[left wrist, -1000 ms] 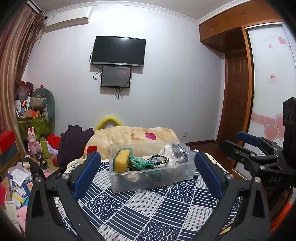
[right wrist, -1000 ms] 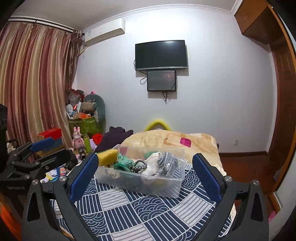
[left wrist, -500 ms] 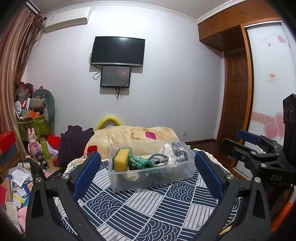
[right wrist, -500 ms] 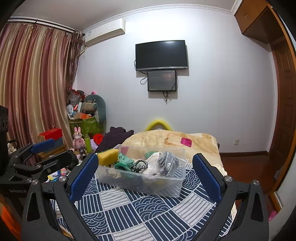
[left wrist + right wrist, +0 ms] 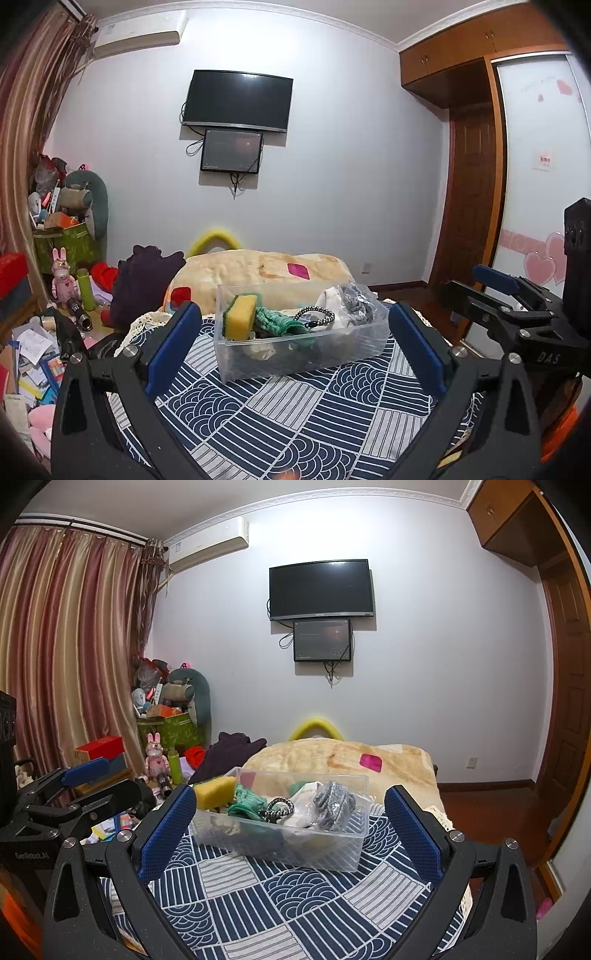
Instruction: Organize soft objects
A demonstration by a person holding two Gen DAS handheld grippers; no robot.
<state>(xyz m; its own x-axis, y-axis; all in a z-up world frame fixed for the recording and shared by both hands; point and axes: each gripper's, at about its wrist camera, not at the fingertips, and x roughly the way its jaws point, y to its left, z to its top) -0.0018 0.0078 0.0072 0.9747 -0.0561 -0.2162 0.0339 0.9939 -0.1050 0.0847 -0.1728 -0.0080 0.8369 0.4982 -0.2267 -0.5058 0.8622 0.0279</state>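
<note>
Left wrist view: we've got left gripper [image 5: 293, 341] spread wide, nothing held, hovering short of clear bin [image 5: 301, 354] on blue patterned cloth [image 5: 295, 413]. Yellow sponge [image 5: 241, 320] stands at bin's left end, green knit piece [image 5: 275, 320] beside it, beaded band [image 5: 314, 315] on top.

Right wrist view: right gripper [image 5: 290, 834] also wide apart, empty. Grey knit bundle [image 5: 334, 803] sits toward right end of bin.

We reckon sponge light and squishy, so pinch mid-body. Knits floppy, so grab bunched middle.

"DAS" is printed on the right gripper [image 5: 517, 295] at the frame's right edge; "GenRobot.AI" marks the left gripper [image 5: 79, 786] at lower left.
</note>
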